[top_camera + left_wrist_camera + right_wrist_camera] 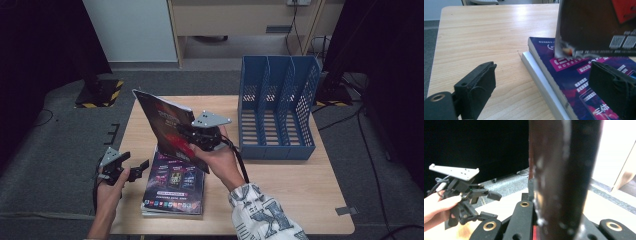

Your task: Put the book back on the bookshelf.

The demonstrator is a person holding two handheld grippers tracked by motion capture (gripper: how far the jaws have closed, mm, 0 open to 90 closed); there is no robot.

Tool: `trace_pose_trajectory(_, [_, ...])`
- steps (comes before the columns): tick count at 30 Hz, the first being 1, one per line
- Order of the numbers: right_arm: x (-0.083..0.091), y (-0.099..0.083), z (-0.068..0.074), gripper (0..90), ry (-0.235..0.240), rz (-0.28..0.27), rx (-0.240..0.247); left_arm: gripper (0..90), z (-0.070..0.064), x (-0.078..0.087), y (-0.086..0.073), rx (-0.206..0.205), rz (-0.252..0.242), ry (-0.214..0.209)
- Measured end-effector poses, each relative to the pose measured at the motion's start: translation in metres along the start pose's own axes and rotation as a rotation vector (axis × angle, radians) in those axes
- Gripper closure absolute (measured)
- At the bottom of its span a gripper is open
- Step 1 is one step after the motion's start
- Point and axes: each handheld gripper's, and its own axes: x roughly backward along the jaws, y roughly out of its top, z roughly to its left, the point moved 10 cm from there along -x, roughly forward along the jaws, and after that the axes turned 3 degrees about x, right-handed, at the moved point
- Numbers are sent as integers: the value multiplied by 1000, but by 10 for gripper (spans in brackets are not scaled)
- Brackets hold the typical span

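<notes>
Nearest the lens, the person's right gripper (187, 134) is clamped on a dark magazine (165, 127), held tilted above the table (280, 185), just left of the blue file rack (278, 107). Its back cover shows square codes and small print (too blurred to read). Further left of the rack, a stack of purple magazines (175, 185) lies flat near the table's front edge, its cover text illegible. Beyond the stack's left side hovers the left gripper (541, 85), jaws apart, over bare wood.

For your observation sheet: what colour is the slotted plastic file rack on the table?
Blue: the plastic file rack, clearest in the high view.
</notes>
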Motion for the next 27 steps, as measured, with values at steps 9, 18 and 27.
trace_pose_trajectory(9, [2,7,-14,870,-50,-15,-30,61,12,-1,-8,-3,42,65])
trace_pose_trajectory(18, [12,20,-26,870,-93,-27,-39,70,16,-3,-14,-26,79,94])
trace_pose_trajectory(27, [21,31,-41,870,-138,-39,-58,78,29,-2,-21,-6,106,143])
